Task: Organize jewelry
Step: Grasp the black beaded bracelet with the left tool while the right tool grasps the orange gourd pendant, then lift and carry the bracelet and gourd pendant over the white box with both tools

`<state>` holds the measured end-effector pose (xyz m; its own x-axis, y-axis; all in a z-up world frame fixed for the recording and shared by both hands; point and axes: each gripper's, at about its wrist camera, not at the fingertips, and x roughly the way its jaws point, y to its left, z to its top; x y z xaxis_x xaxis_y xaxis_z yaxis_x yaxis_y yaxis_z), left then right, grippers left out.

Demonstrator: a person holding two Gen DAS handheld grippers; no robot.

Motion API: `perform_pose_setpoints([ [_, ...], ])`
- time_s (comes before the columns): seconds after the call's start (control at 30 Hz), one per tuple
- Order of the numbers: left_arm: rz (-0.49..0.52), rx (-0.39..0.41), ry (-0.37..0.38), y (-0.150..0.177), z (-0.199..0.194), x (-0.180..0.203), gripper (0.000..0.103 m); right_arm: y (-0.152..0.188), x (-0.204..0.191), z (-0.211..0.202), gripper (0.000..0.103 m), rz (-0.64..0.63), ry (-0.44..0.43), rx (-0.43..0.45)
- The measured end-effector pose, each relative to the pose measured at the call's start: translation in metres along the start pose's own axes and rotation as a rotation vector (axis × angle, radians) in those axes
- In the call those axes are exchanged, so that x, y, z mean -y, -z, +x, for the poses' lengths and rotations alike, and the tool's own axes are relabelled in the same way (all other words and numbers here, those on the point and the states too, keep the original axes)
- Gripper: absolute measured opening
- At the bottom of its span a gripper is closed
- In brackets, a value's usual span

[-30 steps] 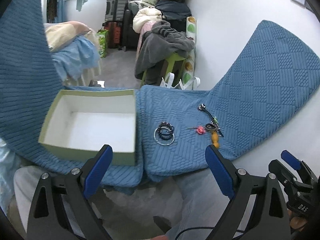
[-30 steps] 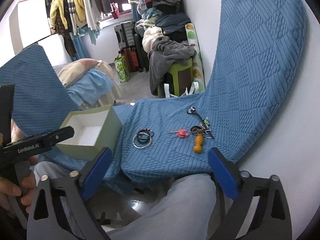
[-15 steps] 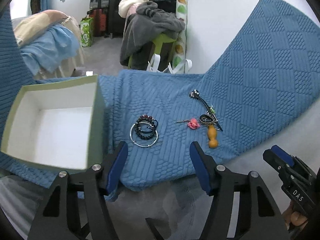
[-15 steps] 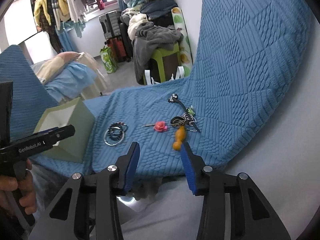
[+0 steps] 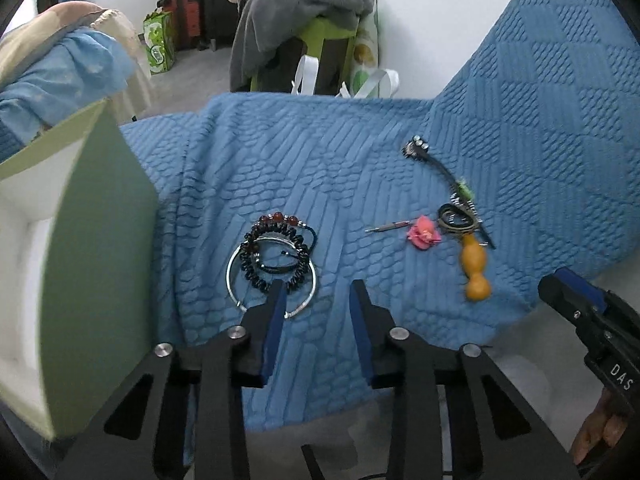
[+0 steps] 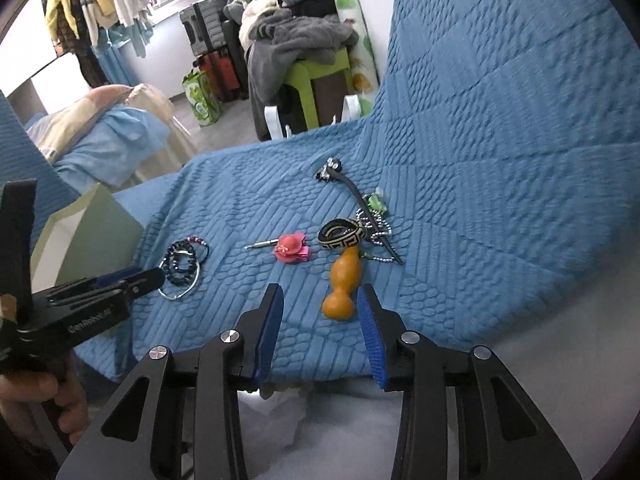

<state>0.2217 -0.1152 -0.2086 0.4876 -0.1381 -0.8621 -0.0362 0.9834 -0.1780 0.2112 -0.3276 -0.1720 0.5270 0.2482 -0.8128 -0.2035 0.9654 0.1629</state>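
Jewelry lies on a blue quilted cover [image 5: 360, 152]. A pile of beaded bracelets with a silver bangle [image 5: 274, 258] sits beside an open pale-green box [image 5: 96, 240]. To the right lie a pink flower pin [image 5: 424, 234], a patterned band [image 6: 344, 234], a black stick with beaded chain [image 6: 360, 196] and an orange gourd pendant [image 6: 344, 284]. My left gripper [image 5: 317, 286] hovers at the bangle's near right edge; its jaws are closing with nothing between them. My right gripper [image 6: 320, 290] is closing too, with the gourd just ahead by its right finger and no contact.
Beyond the cover's far edge stand a green stool [image 6: 316, 80] heaped with grey clothes, suitcases and a green bag. Bedding [image 6: 108, 136] lies at the left. A hand [image 6: 40, 396] holds the left gripper's handle.
Both grippers have come down and forward toward the cover, and their jaws have narrowed a lot. The jewelry and the box have not moved.
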Motion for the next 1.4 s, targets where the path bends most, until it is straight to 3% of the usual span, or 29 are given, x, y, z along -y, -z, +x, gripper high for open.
perform_pose_setpoints([
  [0.33,0.055,-0.012,-0.061,-0.01,0.042,-0.003,0.021,-0.004,0.013,0.054,0.036,0.028,0.02,-0.085],
  [0.77,0.063,-0.004,-0.053,-0.009,0.057,-0.003,0.019,-0.002,0.019,0.096,0.036,0.036,0.027,-0.15],
  [0.83,0.056,-0.003,-0.047,-0.01,0.058,-0.003,0.013,-0.001,0.018,0.1,0.035,0.034,0.022,-0.158],
  [0.9,0.067,-0.004,-0.043,-0.01,0.059,0.001,0.009,-0.001,0.017,0.101,0.024,0.024,0.025,-0.154],
  [1.1,0.039,-0.01,-0.03,-0.011,0.053,-0.002,0.008,-0.004,0.012,0.094,0.024,0.016,0.017,-0.143],
  [1.4,0.03,0.043,0.012,-0.02,0.013,0.0,0.008,-0.007,0.004,0.062,0.024,0.032,0.027,-0.111],
])
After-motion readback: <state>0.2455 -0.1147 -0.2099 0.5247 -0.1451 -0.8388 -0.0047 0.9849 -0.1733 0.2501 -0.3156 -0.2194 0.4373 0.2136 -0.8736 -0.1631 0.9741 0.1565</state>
